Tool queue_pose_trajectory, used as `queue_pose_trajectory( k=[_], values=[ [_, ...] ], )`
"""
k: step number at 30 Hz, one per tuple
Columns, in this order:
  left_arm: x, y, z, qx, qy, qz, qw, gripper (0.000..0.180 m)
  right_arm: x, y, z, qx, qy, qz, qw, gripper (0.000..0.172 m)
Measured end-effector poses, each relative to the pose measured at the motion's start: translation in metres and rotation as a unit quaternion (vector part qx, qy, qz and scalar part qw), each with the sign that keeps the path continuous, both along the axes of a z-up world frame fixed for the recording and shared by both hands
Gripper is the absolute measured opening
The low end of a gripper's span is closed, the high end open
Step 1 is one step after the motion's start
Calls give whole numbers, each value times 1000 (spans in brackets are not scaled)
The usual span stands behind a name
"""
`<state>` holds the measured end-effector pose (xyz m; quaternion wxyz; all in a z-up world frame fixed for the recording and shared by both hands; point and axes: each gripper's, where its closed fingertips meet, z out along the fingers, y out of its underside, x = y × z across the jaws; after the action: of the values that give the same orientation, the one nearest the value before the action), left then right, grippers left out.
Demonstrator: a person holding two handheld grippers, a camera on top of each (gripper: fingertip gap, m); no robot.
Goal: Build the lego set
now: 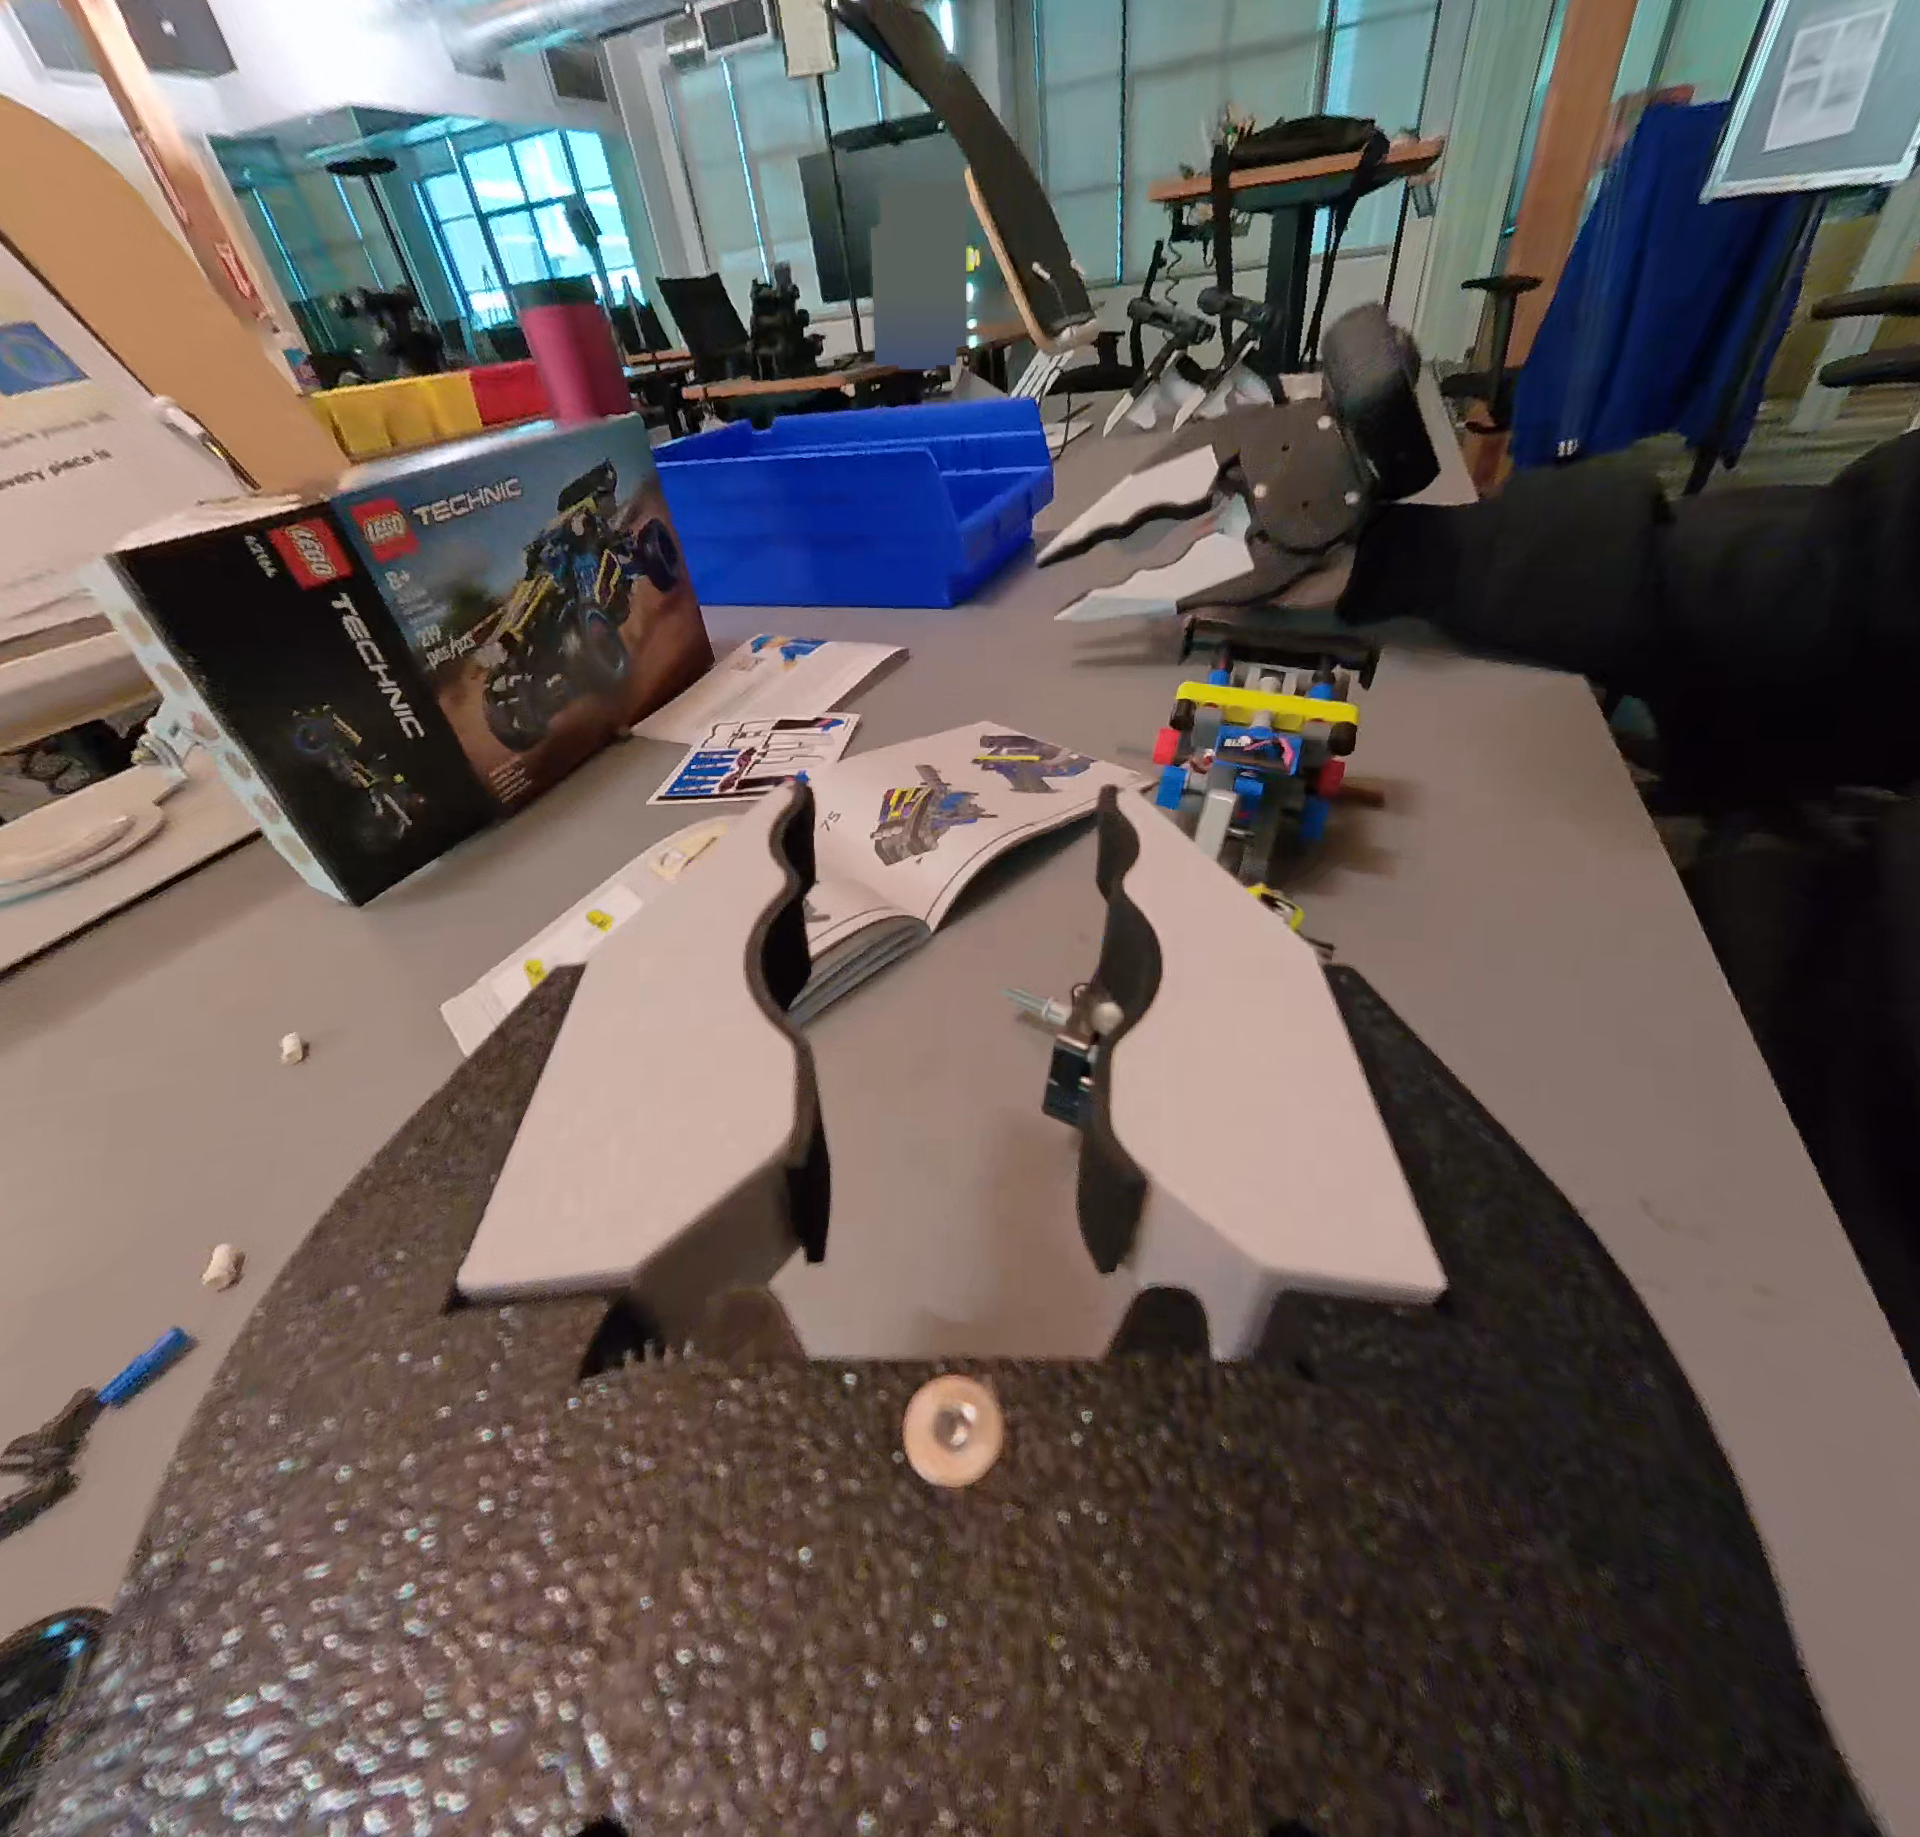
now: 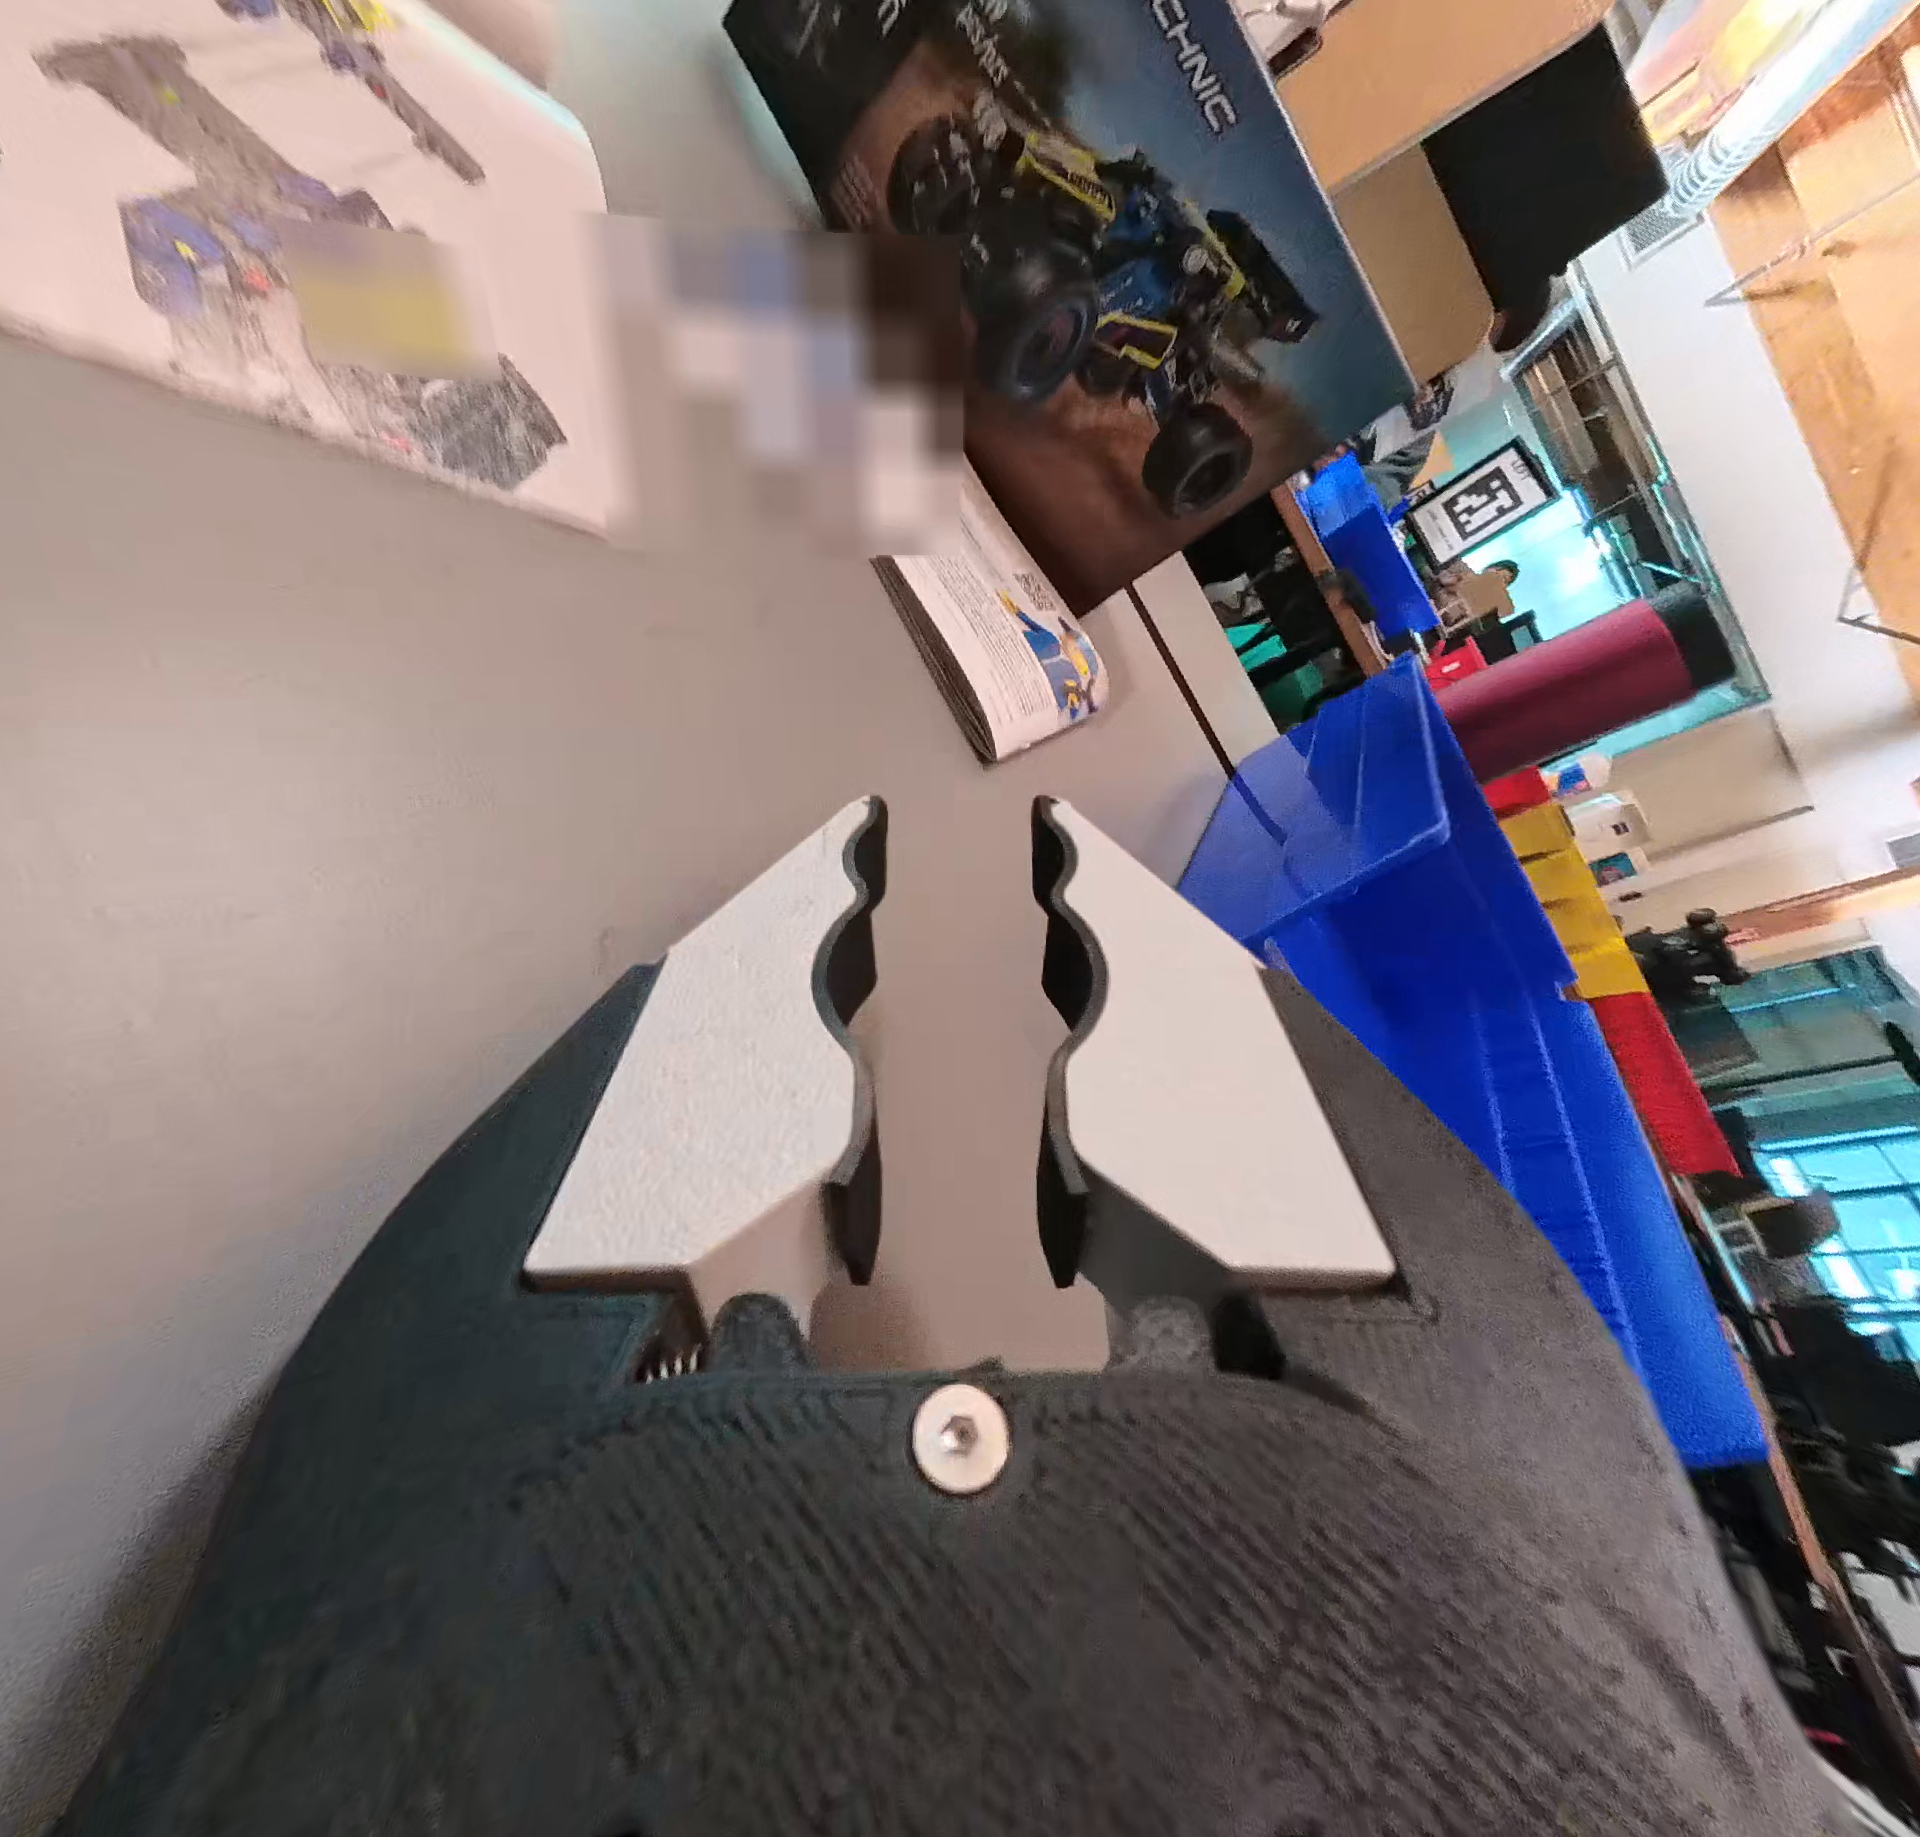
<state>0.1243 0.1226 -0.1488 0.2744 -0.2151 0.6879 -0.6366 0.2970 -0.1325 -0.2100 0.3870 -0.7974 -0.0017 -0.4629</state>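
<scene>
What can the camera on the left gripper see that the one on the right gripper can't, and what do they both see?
Only the left wrist view shows the half-built toy car, a small grey and blue part against the left gripper's right finger, loose bits on the table, and the right gripper hanging open.

Only the right wrist view shows a black-and-white marker board far off.

Both show the toy box, blue bin, open instruction booklet and closed booklet.

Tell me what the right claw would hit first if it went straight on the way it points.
Past the right claw, fingers apart and nothing between them, lies bare grey table; then likely the closed booklet, though depth is unclear.
</scene>
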Motion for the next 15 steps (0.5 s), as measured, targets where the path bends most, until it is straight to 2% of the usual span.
queue_pose_trajectory(
  k=[5,15],
  values=[
    [1,2,2,-7,-1,4,1000,48,5,-5,3,15,8,-11,1000,23],
    [1,0,0,11,-11,13,1000,38,5,-4,-4,-20,-8,-18,1000,20]
  ],
)
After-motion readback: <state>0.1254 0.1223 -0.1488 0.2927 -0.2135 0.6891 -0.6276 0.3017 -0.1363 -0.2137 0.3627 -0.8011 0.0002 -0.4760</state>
